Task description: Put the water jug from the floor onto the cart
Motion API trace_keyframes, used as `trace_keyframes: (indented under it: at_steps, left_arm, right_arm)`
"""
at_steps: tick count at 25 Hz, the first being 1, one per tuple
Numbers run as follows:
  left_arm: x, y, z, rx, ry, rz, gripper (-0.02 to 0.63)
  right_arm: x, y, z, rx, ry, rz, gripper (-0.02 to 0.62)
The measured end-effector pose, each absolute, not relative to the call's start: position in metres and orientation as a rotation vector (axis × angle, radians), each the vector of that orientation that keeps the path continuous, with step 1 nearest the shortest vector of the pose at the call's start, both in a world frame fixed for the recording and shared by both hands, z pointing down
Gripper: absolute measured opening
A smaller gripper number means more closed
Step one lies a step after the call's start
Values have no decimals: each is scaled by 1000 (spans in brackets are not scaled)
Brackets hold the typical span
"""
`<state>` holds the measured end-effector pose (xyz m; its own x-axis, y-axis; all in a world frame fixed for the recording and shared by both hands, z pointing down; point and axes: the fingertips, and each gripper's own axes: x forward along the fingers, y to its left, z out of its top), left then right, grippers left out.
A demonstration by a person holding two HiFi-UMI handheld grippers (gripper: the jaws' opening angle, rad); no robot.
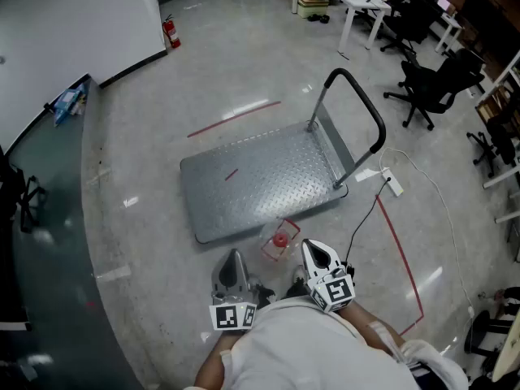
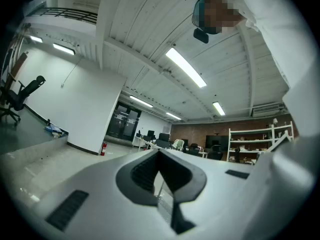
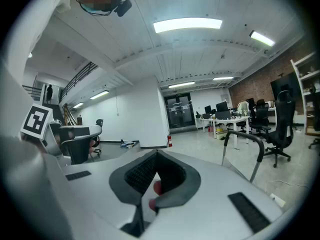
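The water jug [image 1: 278, 240] stands on the floor at the cart's [image 1: 260, 177] near edge, just ahead of the right hand-held gripper [image 1: 311, 249], a bit farther from the left hand-held gripper [image 1: 233, 257], both closed and empty.

Glossy grey floor [image 1: 162, 128], white wall [image 1: 73, 31], black office chairs [image 1: 431, 84].

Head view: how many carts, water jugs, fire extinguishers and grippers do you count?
cart: 1
water jug: 1
fire extinguisher: 1
grippers: 2, the left gripper and the right gripper
Total: 5
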<state>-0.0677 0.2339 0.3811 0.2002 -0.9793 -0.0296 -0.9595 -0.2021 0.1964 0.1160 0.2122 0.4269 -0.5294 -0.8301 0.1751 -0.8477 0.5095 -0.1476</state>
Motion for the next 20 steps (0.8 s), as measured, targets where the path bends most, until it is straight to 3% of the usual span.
trace_keyframes:
  at_steps: [20]
  left_arm:
    - [-53,235,399,2333,-1843,-169,3]
  right_arm:
    - [112,202,462,1377,-2591,350,11]
